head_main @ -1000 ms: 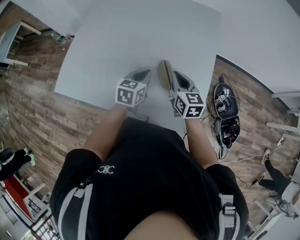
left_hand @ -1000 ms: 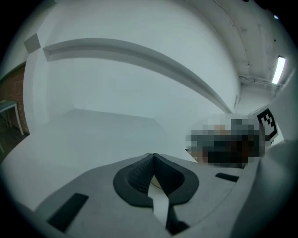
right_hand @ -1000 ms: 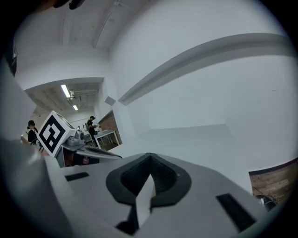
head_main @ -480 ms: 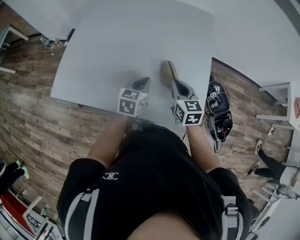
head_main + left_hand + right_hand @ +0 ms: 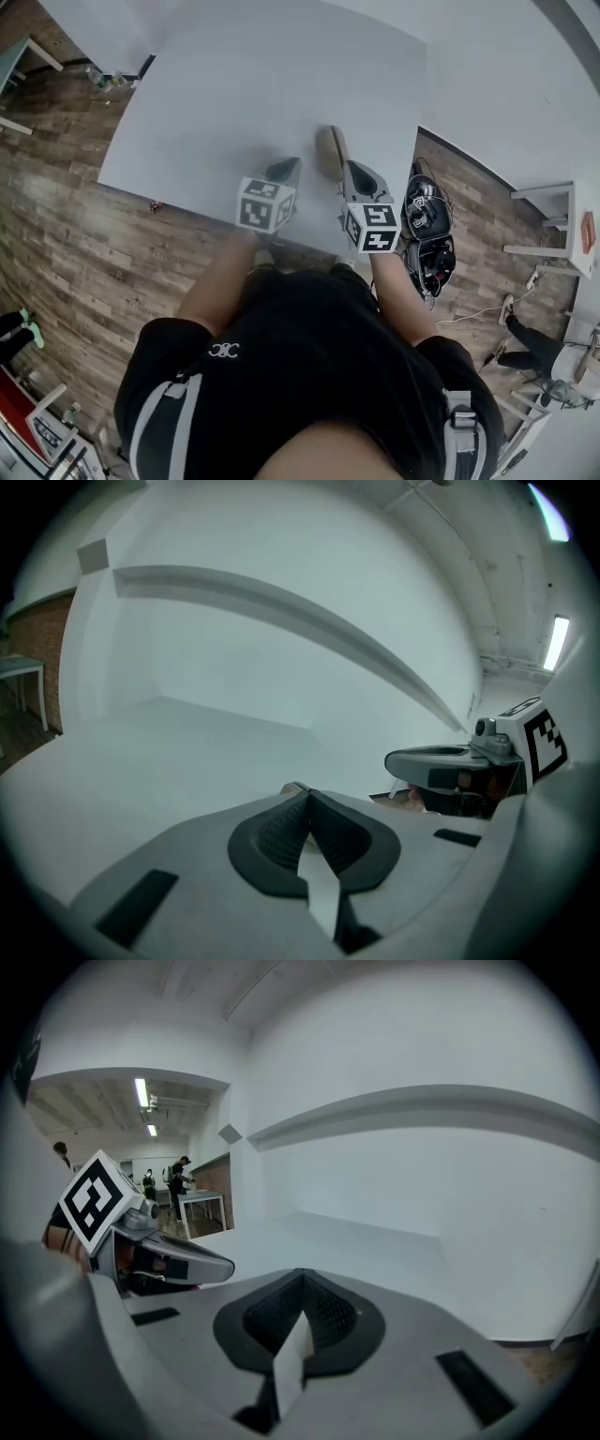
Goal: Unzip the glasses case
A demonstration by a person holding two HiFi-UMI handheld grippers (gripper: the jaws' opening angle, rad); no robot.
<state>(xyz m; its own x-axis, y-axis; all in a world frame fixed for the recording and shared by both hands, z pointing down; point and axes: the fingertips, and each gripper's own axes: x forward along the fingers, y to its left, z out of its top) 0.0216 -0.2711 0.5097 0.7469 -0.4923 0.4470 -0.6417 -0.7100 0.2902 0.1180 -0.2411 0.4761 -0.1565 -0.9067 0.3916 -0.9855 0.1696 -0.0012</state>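
Table [image 5: 244, 84] smooth matt white; floor [image 5: 66, 225] wood-grain planks; shirt [image 5: 309, 366] black cloth.

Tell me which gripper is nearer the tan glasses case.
The right gripper: the glasses case lies right beside it, while the left gripper sits farther off.

One white tabletop [image 5: 234, 94] carries one tan glasses case [image 5: 328, 150]. There are two tongs: the left tongs [image 5: 287, 169] and the right tongs [image 5: 351, 169]. One open black bag [image 5: 429, 234] lies on the floor at three o'clock. Two bystanders [image 5: 539, 342] show only as legs, at four and eight o'clock.
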